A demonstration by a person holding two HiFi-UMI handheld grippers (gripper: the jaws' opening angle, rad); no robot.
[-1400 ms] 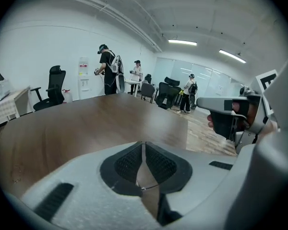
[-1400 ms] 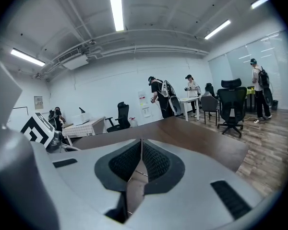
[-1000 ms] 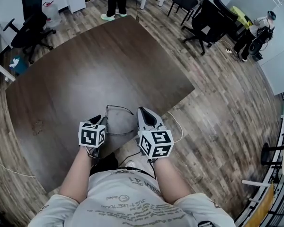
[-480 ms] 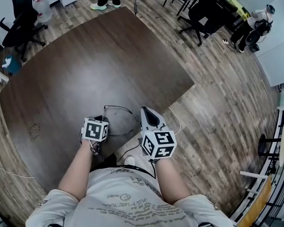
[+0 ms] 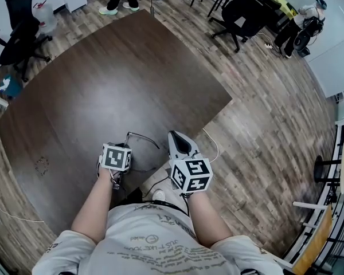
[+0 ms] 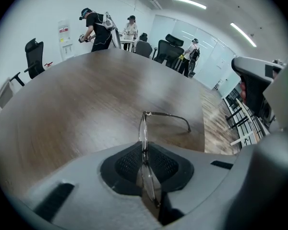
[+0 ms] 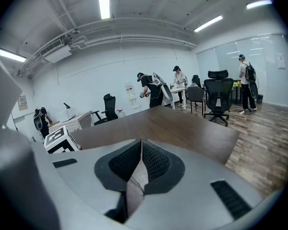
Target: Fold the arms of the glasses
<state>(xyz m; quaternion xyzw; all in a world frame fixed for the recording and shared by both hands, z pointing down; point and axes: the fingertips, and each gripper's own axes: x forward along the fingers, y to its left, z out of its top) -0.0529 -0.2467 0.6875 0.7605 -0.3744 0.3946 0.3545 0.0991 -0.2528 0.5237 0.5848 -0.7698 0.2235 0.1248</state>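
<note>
**Left gripper lowers the glasses toward the table**

Compared with a second ago, the left gripper (image 5: 126,145) sits lower and closer to the dark brown wooden table (image 5: 114,79). It brings down the thin metal-framed glasses with clear lenses (image 5: 144,140). The right gripper (image 5: 175,137) has hardly moved. It waits just beside the glasses near the table's front edge.

As a judgement, the folding has not started. One arm of the glasses still sticks straight out. The lower position likely steadies the frame so the right gripper can push that arm in.

The head view gives the layout: both grippers are side by side in front of the person, with the wire frame between them. It is too small there to show the grip.

The left gripper view shows what the head view cannot. The left gripper (image 6: 144,150) is clamped on the front of the glasses (image 6: 143,128), with the lens edge-on between its pads. One arm reaches out to the right over the table (image 6: 86,95). Whether that arm touches the wood cannot be told.

The right gripper view shows the right gripper (image 7: 140,147) with its jaws pressed together and nothing between them. It looks across the table (image 7: 182,128). The glasses do not appear in it.
</note>
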